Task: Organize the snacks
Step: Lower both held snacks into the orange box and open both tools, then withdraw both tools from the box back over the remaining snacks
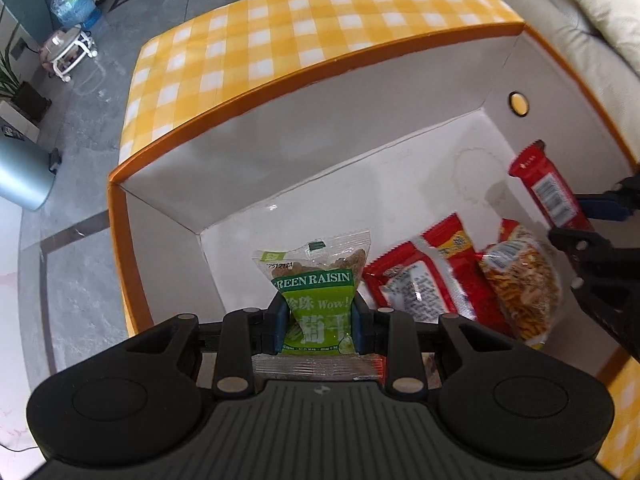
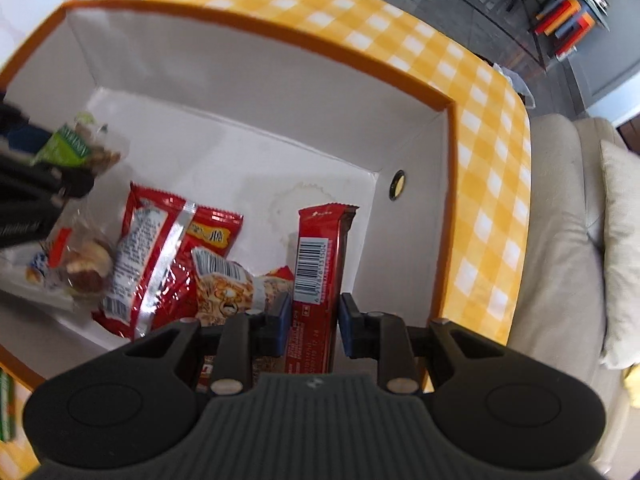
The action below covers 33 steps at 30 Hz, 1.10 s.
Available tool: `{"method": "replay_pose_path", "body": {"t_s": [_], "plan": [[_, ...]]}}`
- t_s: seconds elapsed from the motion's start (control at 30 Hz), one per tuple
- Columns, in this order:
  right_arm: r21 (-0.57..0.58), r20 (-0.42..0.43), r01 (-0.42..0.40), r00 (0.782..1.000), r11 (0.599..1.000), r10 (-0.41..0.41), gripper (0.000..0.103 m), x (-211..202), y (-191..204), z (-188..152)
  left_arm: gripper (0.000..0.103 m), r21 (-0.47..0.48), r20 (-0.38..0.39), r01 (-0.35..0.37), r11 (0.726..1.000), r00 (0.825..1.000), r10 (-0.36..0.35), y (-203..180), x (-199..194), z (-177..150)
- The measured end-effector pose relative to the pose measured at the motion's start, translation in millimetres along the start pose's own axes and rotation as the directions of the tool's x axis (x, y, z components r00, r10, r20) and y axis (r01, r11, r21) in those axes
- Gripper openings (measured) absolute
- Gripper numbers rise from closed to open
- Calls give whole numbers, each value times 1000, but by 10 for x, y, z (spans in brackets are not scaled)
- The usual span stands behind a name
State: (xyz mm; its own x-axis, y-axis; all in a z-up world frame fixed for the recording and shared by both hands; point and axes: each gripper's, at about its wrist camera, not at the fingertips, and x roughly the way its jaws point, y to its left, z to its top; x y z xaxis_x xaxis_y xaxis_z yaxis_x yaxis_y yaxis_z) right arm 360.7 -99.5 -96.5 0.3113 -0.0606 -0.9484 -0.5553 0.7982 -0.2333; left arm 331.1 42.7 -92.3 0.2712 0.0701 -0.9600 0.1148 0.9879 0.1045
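Note:
A white box with an orange rim (image 1: pixel 120 248) (image 2: pixel 448 168) and yellow checked sides lies open below both grippers. My left gripper (image 1: pixel 320 322) is shut on a green raisin packet (image 1: pixel 318 300), held over the box's left part. My right gripper (image 2: pixel 313 322) is shut on a long red snack bar (image 2: pixel 318 264) with a barcode, over the box's right part. In the left wrist view the red bar (image 1: pixel 548 188) and the right gripper (image 1: pixel 592 224) show at the right edge. In the right wrist view the raisin packet (image 2: pixel 74 148) and the left gripper (image 2: pixel 36 184) show at the left.
Lying on the box floor are a red packet (image 1: pixel 420 276) (image 2: pixel 156 248), a clear bag of orange sticks (image 1: pixel 524 284) (image 2: pixel 228 284) and a clear bag of nuts (image 2: pixel 84 268). A beige sofa (image 2: pixel 560 240) adjoins the box. A water bottle (image 1: pixel 74 2) stands on grey floor.

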Motion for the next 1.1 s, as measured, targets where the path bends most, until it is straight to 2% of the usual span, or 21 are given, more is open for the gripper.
{"method": "replay_pose_path", "body": {"t_s": [0.3, 0.4, 0.53, 0.67, 0.87, 1.1], "plan": [[-38, -31, 12, 999, 999, -13, 22, 37, 76, -7, 35, -13, -16, -3, 1000, 1000, 3, 58, 83, -54], [-37, -38, 14, 999, 999, -16, 22, 40, 74, 4, 38, -10, -13, -2, 1000, 1000, 2, 54, 62, -81], [-42, -43, 31, 999, 999, -33, 23, 56, 77, 6, 45, -4, 8, 6, 1000, 1000, -6, 49, 0, -120], [-22, -40, 40, 998, 999, -41, 28, -12, 47, -3, 46, 1, 41, 1, 1000, 999, -1, 46, -147, -165], [15, 10, 28, 1000, 1000, -28, 32, -289, -7, -45, 47, -1, 139, 4, 1000, 990, -4, 53, -555, -312], [65, 156, -37, 987, 997, 27, 33, -833, -18, -271, 49, 3, 292, 10, 1000, 956, -10, 40, -1179, -606]]}}
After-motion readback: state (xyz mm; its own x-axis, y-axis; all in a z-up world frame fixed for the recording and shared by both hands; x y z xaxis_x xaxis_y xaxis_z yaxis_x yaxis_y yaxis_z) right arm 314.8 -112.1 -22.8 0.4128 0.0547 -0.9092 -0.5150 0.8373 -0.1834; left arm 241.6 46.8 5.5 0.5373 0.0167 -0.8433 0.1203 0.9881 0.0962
